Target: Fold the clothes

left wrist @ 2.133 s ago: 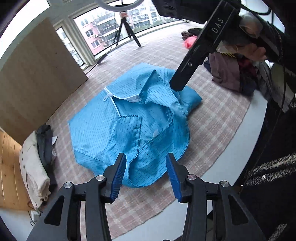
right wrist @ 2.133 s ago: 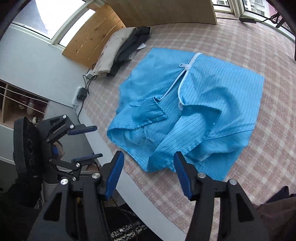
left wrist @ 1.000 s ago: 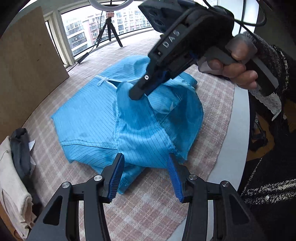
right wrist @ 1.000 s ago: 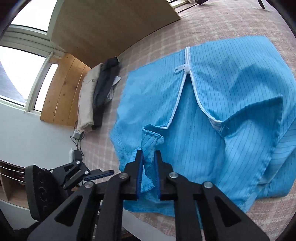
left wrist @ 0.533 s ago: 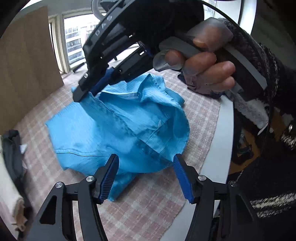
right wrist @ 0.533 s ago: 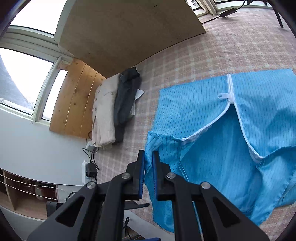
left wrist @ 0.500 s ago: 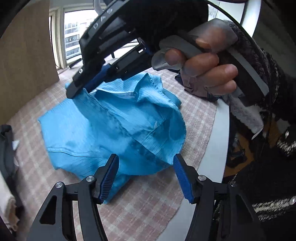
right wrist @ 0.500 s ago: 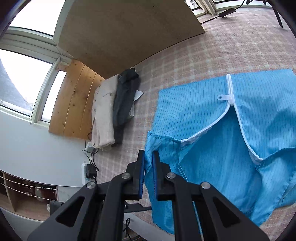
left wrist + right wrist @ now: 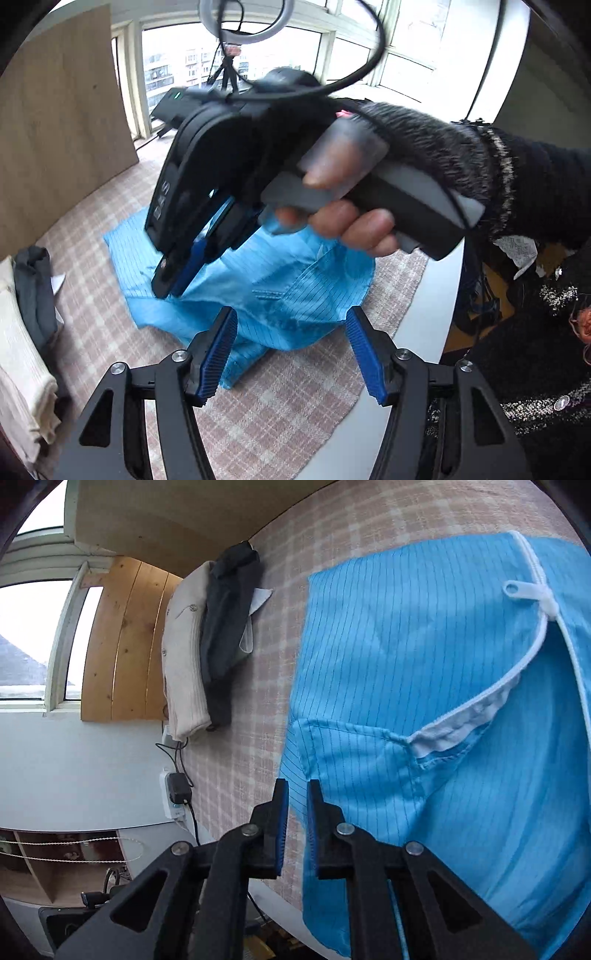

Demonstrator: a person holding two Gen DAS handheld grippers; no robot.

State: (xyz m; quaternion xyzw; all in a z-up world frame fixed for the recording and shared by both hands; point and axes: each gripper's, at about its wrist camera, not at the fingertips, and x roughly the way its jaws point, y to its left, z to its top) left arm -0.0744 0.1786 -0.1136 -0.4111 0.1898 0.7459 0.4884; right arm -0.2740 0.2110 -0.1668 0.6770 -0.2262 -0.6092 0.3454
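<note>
Right jaws (image 9: 295,823) opening around blue garment (image 9: 424,664); left jaws (image 9: 291,354) empty.

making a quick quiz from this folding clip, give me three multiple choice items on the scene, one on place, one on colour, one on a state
1. Where does the folded cream and dark grey pile lie?
A. on top of the blue garment
B. on the checked cloth, apart from the blue garment
C. in the left gripper

2. What colour is the garment's zip?
A. white
B. black
C. red

3. How does the left gripper stand?
A. shut on the garment
B. shut on nothing
C. open, with nothing between its pads

Answers
1: B, the pile lies on the checked cloth, with bare cloth between it and the blue garment.
2: A, the zip and its pull are white.
3: C, the left gripper is open above the garment, its pads touching nothing.
</note>
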